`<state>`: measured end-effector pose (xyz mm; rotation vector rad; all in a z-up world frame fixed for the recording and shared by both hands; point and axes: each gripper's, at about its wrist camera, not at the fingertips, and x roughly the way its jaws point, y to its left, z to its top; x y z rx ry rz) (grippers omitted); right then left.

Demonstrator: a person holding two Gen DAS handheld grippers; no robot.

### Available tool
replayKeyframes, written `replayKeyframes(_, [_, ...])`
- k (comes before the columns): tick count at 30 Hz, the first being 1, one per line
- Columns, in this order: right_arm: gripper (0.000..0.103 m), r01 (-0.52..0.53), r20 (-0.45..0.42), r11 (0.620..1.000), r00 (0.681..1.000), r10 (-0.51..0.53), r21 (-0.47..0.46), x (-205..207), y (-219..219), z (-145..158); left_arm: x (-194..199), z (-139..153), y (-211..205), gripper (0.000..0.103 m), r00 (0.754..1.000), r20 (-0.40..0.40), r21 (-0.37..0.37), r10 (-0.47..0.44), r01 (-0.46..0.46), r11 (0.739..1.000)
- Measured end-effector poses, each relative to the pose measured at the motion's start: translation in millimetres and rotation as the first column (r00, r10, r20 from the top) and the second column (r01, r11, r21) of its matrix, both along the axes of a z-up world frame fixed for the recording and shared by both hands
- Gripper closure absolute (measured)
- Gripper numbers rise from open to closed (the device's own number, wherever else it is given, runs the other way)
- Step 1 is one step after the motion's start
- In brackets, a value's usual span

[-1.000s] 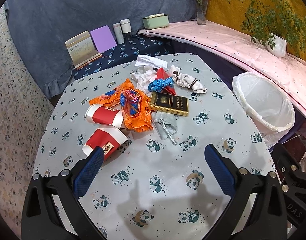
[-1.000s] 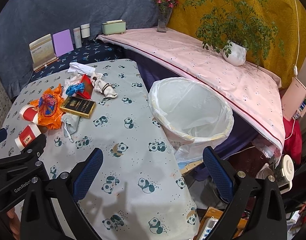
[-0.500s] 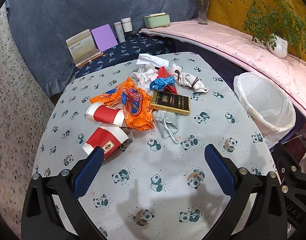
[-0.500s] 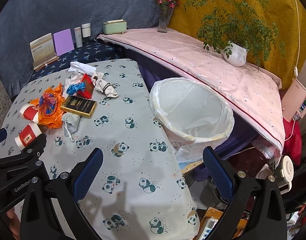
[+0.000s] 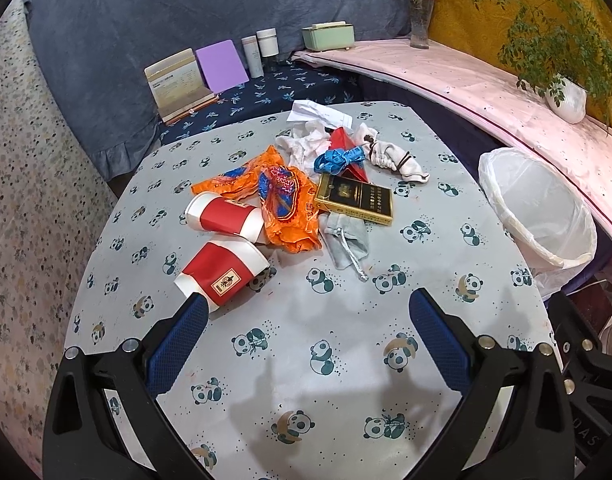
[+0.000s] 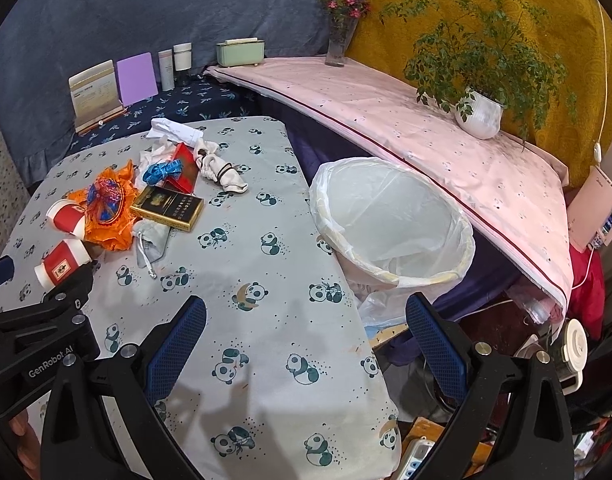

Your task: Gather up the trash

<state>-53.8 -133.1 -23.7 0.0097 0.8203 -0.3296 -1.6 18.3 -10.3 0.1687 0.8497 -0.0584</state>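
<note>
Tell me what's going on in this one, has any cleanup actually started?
Not yet. A person holds two tools over a panda-print table; the left tool and right tool are both open and hold nothing. The litter sits untouched in a pile: two red paper cups, an orange wrapper, a black and gold box, a grey drawstring pouch, and crumpled tissues. The lined trash bin beside the table looks empty.
</note>
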Motion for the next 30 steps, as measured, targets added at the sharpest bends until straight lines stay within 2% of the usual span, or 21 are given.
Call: replayKeyframes(30, [0.007, -0.005, -0.007, 1.000, 1.000, 0.005, -0.005, -2.7, 6.1, -3.7, -5.6, -5.1, 4.0, 0.007, 1.000, -0.019, -0.006, 0.003, -0.003, 1.000])
